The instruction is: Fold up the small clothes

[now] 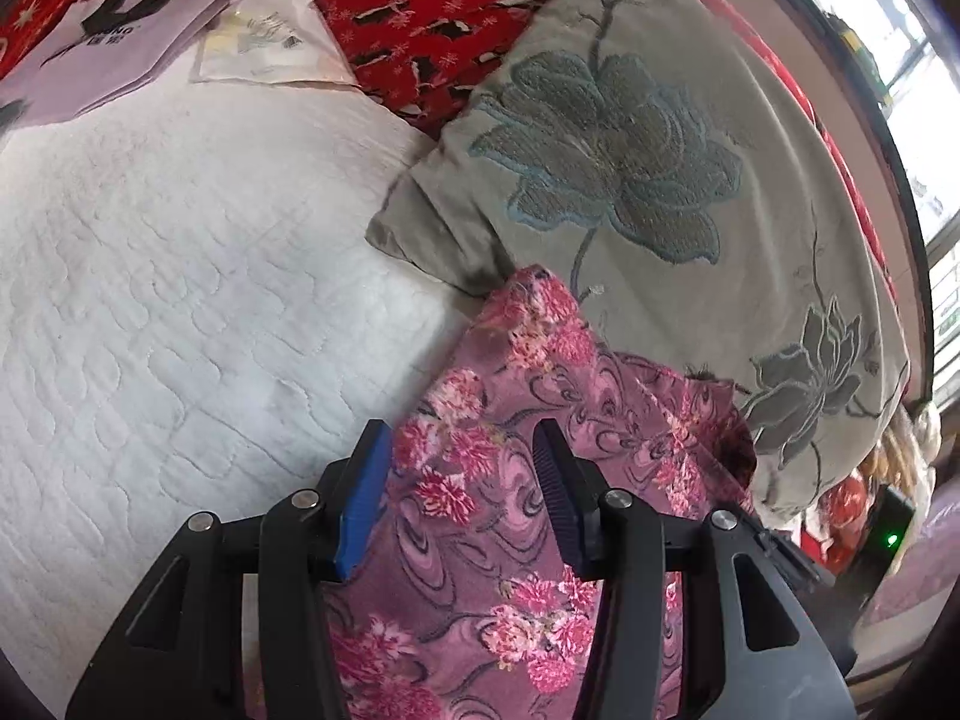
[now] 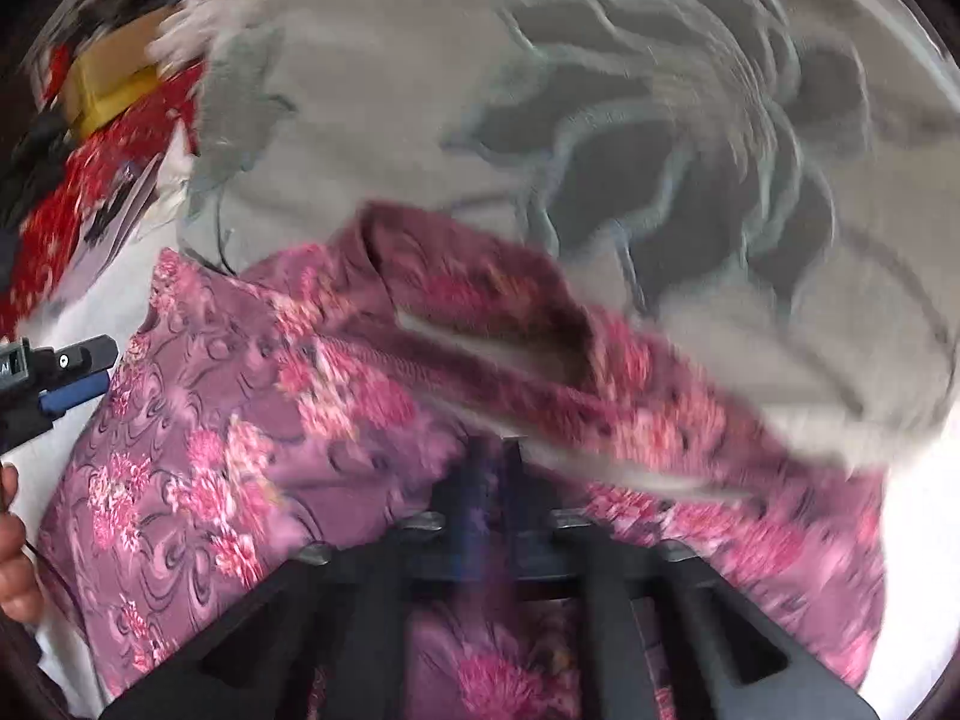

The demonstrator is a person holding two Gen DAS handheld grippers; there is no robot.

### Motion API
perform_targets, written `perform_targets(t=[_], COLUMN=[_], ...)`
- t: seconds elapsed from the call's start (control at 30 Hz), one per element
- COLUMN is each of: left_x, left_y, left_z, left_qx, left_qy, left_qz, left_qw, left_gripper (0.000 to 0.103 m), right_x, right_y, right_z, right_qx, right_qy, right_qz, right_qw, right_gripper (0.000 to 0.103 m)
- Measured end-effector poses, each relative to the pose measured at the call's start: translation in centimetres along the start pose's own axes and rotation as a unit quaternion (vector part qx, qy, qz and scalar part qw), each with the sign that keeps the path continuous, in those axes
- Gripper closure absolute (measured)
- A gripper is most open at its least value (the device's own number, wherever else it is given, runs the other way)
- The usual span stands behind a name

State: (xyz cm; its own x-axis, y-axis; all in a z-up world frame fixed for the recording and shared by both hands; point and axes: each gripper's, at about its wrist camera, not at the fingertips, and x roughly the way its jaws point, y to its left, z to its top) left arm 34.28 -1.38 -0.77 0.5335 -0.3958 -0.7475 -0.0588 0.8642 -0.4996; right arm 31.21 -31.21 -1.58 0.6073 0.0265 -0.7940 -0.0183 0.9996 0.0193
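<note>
Garment [image 1: 480,510], a purple cloth with pink flowers, lies on the white quilt [image 1: 180,300], its far edge against the grey cushion [image 1: 630,150] with the stitched blue flower. We see the left gripper [image 1: 462,480] just above it, jaws spread wide, with nothing between the blue pad on one finger and the dark ribbed pad on the other; the cloth shows plainly through the gap. Beyond, on the quilt, lie a white bag [image 1: 120,42] with black print and a paper packet [image 1: 270,36], and behind them a red cloth [image 1: 432,6] with a black-and-white pattern.

In the right wrist view, which is blurred, we see the right gripper [image 2: 489,468] with its fingers drawn together on a fold of the garment [image 2: 240,420], the cloth bunched and raised around them. A strip of the garment runs slantwise across the view toward the right, lying over the cushion [image 2: 390,90]. At the left edge the left gripper [image 2: 72,372] shows, its blue pad beside the garment's edge, and below it part of a hand [image 2: 15,540].
</note>
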Motion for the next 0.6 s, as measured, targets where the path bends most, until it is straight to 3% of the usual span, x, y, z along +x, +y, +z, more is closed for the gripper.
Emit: perform_targets(t=[0.2,0.3,0.4,0.47,0.53,0.6], left_x=[-0.2,-0.1,-0.5,-0.5,-0.4,-0.4], left_y=[0.6,0.9,1.0,0.8,0.4,0.3], left_z=[0.5,0.5,0.4,0.4,0.2,0.1], left_qx=[-0.004,-0.011,-0.015,-0.012,-0.003,0.002], left_qy=[-0.008,-0.007,-0.014,-0.014,-0.009,-0.009], left_qz=[0.0,0.0,-0.006,-0.007,-0.008,-0.005], left_qw=[1.0,0.9999,0.9998,0.9998,0.9999,0.9999], left_gripper=[0.056,0.056,0.056,0.056,0.055,0.053], right_x=[0.6,1.6,0.8,1.0,1.8,3.6], right_y=[-1.8,-2.1,-1.2,1.3,3.8,6.1], right_z=[3.1,2.8,2.9,3.5,4.0,4.3], right_qx=[0.099,0.132,0.136,0.099,0.059,0.027], right_qy=[-0.045,-0.03,-0.046,-0.035,-0.028,-0.014], right_qz=[0.045,0.004,0.067,0.119,0.126,0.111], right_qw=[0.993,0.991,0.987,0.987,0.99,0.993], right_gripper=[0.103,0.101,0.095,0.085,0.059,0.058])
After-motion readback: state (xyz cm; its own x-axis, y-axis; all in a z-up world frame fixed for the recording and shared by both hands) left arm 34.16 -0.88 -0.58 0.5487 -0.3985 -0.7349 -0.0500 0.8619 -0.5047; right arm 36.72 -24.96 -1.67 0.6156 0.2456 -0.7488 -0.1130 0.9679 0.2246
